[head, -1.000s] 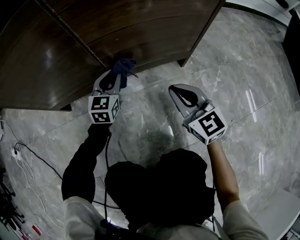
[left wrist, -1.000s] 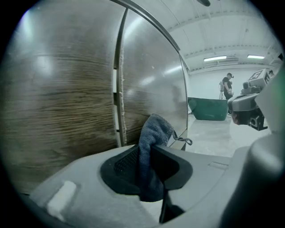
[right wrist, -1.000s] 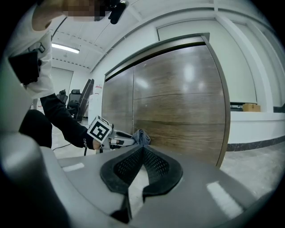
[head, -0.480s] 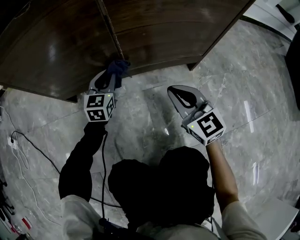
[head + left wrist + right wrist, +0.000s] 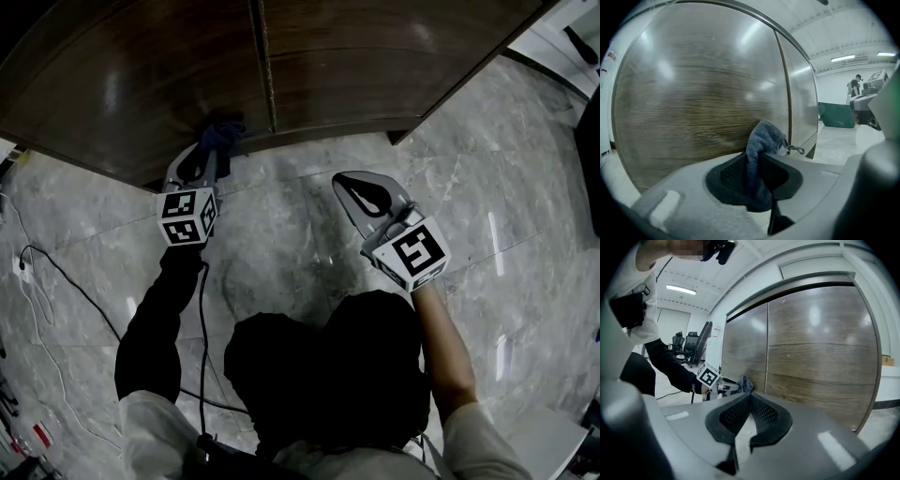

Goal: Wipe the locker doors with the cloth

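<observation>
By the door seam (image 5: 267, 75), left claw (image 5: 212, 156) grips cloth (image 5: 223, 134); right claw (image 5: 347, 180) closed, empty.

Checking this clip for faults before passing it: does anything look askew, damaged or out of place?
Nothing stands out. The cloth is pinched in the left tongs near the doors' lower edge; the doors look closed and undamaged. The right tongs are shut, empty, over the floor.

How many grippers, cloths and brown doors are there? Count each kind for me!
Grippers: 2, left gripper and right gripper
Cloths: 1, the blue cloth
Doors: 2, left door and right door
Total: 5
</observation>
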